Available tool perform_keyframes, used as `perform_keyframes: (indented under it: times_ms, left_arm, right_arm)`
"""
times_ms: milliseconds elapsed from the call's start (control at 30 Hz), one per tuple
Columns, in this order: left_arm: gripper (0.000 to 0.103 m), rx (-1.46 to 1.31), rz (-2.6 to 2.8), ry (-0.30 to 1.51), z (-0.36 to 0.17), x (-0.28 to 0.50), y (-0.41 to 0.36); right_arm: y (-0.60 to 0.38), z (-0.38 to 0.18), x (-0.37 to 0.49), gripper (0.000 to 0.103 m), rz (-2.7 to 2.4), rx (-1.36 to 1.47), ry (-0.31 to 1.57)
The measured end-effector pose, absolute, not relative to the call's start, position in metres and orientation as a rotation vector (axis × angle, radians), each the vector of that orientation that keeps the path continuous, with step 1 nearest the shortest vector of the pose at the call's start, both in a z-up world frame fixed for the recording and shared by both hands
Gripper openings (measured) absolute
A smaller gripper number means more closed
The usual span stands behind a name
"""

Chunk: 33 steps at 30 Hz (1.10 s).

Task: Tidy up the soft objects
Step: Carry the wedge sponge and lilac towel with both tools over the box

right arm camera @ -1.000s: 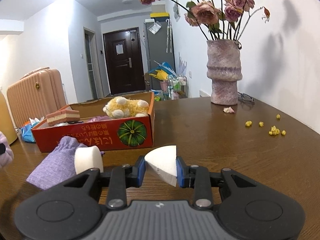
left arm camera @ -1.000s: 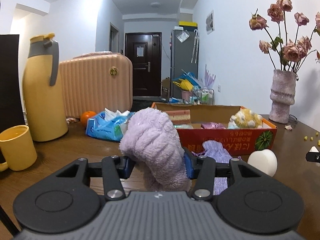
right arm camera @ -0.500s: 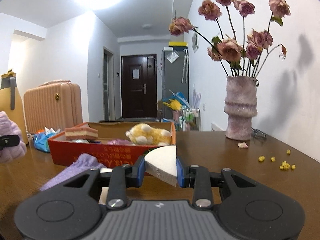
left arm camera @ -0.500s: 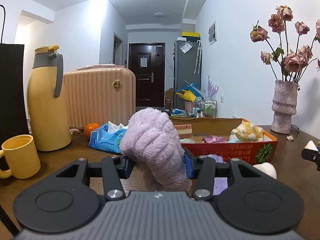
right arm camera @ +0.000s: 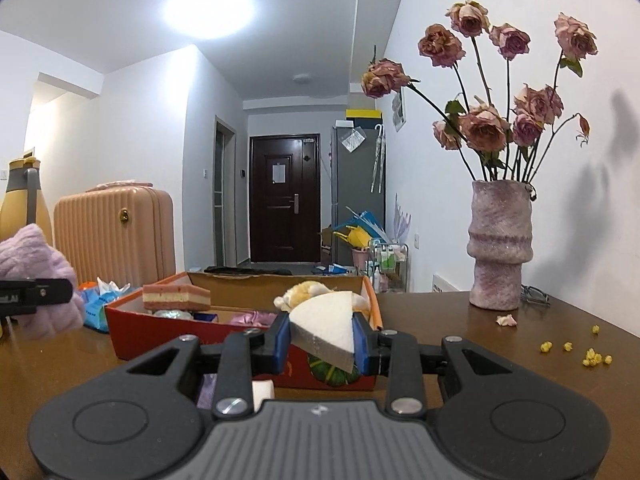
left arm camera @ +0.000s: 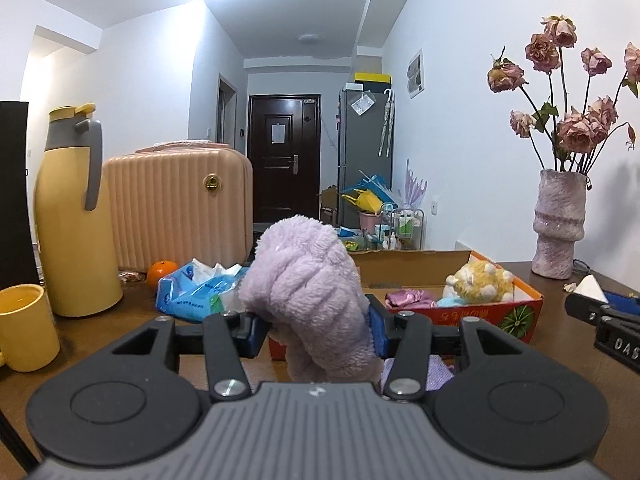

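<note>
A fluffy lilac cloth (left arm camera: 310, 292) is clamped between the blue pads of the left gripper (left arm camera: 316, 330) and is held up off the brown counter (left arm camera: 100, 332), its lower end hanging down past the pads. A white foam wedge (right arm camera: 326, 330) is pinched between the pads of the right gripper (right arm camera: 322, 342), likewise lifted clear of the counter. Just beyond both grippers an open red cardboard box (right arm camera: 160, 330) is seen on the counter; a yellow plush toy (left arm camera: 478, 282), a pink satin item (left arm camera: 408, 300) and a layered cake-shaped sponge (right arm camera: 176, 298) are lying inside it. In front of the box, near the right gripper's body, a purple fabric pouch (right arm camera: 206, 394) and a white foam piece (right arm camera: 262, 394) are partly hidden. To the left, a blue tissue pack (left arm camera: 192, 294), an orange (left arm camera: 160, 272), a yellow jug (left arm camera: 74, 216) and a yellow mug (left arm camera: 24, 326) are placed on the counter, with a pink suitcase (left arm camera: 176, 208) behind them. At the far right a vase of dried roses (right arm camera: 500, 244) is standing, with fallen yellow bits (right arm camera: 592, 356) scattered near it.
</note>
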State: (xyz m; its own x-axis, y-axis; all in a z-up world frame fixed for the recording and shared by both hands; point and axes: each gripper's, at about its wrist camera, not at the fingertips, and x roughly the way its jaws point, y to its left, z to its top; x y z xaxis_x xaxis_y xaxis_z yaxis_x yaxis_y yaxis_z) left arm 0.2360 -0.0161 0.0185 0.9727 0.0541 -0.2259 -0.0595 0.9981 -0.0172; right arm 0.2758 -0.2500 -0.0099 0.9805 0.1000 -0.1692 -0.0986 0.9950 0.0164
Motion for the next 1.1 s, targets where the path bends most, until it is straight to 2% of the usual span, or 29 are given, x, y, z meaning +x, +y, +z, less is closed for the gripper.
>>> perform_keyframes:
  times_ms: [1100]
  left_arm:
    - [0.05, -0.075, 0.084, 0.196, 0.028, 0.33, -0.03]
  right_arm:
    - [-0.21, -0.005, 0.351, 0.031, 0.128, -0.031, 0.089]
